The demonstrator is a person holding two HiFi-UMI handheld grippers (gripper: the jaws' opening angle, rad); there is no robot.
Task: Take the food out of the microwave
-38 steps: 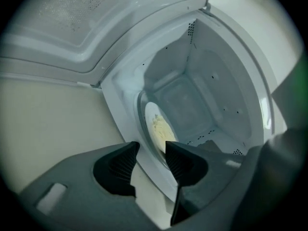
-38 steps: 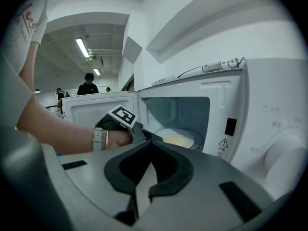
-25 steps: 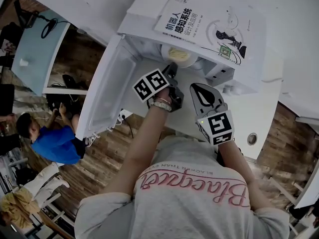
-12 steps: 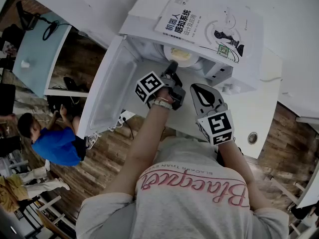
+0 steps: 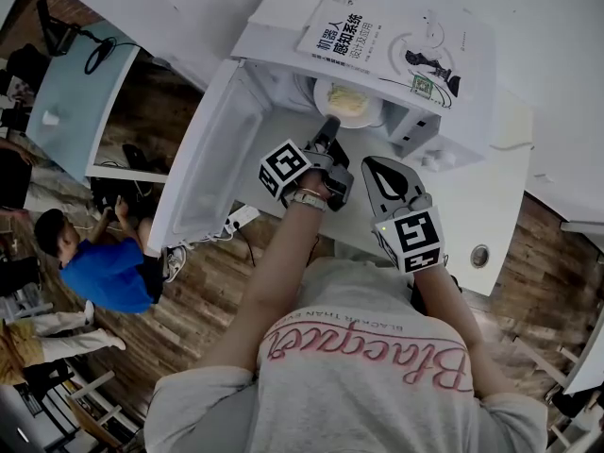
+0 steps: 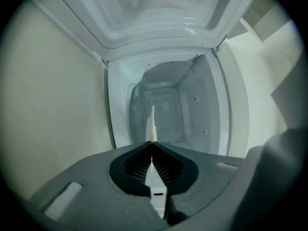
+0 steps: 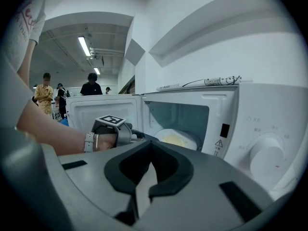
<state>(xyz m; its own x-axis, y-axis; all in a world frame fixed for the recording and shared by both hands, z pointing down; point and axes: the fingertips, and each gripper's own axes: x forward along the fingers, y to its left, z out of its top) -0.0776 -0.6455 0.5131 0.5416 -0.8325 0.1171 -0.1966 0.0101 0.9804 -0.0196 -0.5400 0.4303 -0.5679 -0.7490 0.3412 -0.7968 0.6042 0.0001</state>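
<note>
A white plate [image 5: 368, 113] of pale yellow food [image 5: 346, 99] sits in the mouth of the open white microwave [image 5: 444, 111]. My left gripper [image 5: 328, 126] is shut on the plate's near rim. In the left gripper view the plate rim [image 6: 153, 121] shows edge-on as a thin white blade between the closed jaws of that gripper [image 6: 152, 141], with the bare microwave cavity [image 6: 168, 109] behind. My right gripper [image 5: 368, 164] hangs shut and holds nothing, in front of the microwave's control side. The right gripper view shows its jaws [image 7: 150, 142] closed, the plate [image 7: 175, 138] and the left gripper's marker cube [image 7: 111, 121].
The microwave door [image 5: 212, 163] hangs open to the left. A book [image 5: 387, 41] lies on top of the microwave. Its dial [image 7: 264, 158] is on the right. A power strip [image 5: 241, 218] lies at the white counter's [image 5: 472, 215] edge. People stand beyond, one in blue [image 5: 109, 272].
The left gripper's jaws have closed on the plate's rim and the gripper has rolled a little. More of the plate now shows in the microwave's mouth. The right gripper has stayed put.
</note>
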